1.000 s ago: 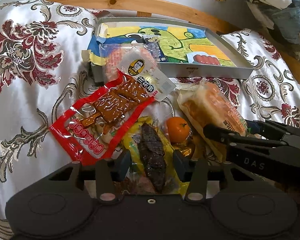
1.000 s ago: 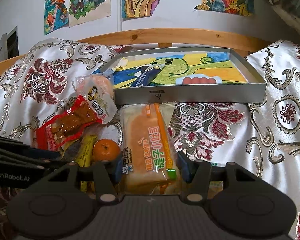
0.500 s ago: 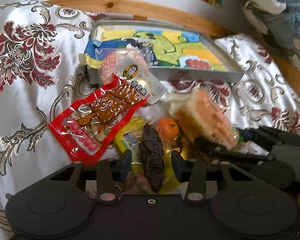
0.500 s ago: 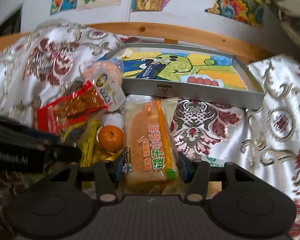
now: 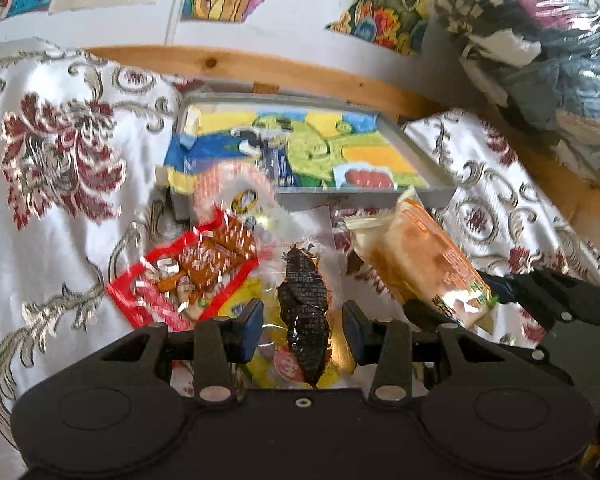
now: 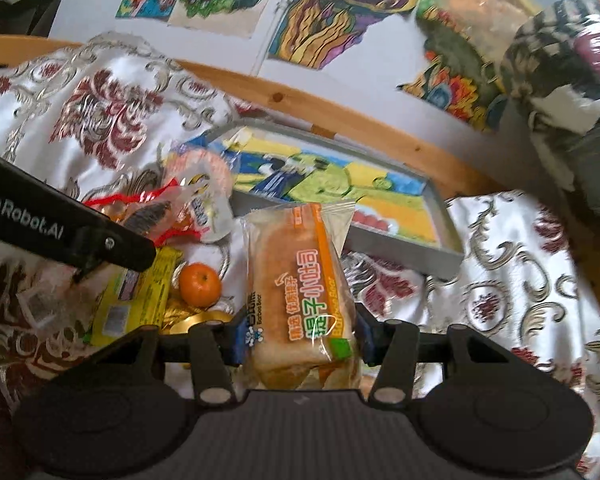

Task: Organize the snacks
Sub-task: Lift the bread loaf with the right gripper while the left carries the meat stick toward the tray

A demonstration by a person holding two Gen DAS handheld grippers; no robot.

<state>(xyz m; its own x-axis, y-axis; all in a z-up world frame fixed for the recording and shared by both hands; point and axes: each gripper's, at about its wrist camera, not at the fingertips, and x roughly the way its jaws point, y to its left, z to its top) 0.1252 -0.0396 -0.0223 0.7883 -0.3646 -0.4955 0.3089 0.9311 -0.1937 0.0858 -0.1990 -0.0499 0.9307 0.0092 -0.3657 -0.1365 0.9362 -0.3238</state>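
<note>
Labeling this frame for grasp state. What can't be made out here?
- Left tongs: the dark snack packet sits between the pads, but contact isn't visible in the left wrist view.
- Red packet: print lost to motion blur, left view.
- Tangerine: absent from the left view, apparently behind the packet.
- Bread packet: near end hidden behind the right tongs.

A satin-like cloth (image 6: 520, 280) with a sheen, white with dark red and silver patterns, covers the surface. A bread packet (image 6: 300, 288) is wrapped in clear, glossy, crinkled plastic. A dark dried snack (image 5: 304, 312) sits in shiny clear film. A red packet (image 5: 180, 280) looks glossy and reflective. The tray (image 5: 364, 198) has matt grey walls. A wooden rail (image 5: 260, 68) is smooth and pale. An orange (image 6: 200, 284) has dimpled skin.
</note>
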